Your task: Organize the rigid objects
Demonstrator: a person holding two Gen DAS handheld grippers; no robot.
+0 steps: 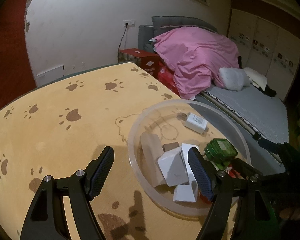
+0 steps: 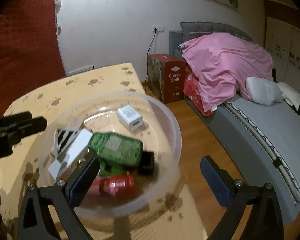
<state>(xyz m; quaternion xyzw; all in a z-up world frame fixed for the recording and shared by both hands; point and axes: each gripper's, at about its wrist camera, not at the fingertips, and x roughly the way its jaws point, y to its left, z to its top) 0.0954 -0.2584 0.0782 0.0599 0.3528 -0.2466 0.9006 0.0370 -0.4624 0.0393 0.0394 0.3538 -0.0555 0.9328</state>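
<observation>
Left gripper (image 1: 151, 172) fingers parted; right gripper (image 2: 151, 173) fingers spread wide.

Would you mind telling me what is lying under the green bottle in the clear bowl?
In the bowl, the green bottle lies over a red can and beside a black block. The can's upper part and anything else beneath the bottle are hidden.

My tabletop (image 1: 56, 136) is pale yellow, printed with brown paw marks. The clear bowl (image 2: 171, 120) I work over holds a white charger (image 2: 130, 118), a green bottle (image 2: 118, 148) and a red can (image 2: 116, 184). My gripper pads (image 1: 198, 172) are blue; beyond, a pink quilt (image 2: 226, 64).
</observation>
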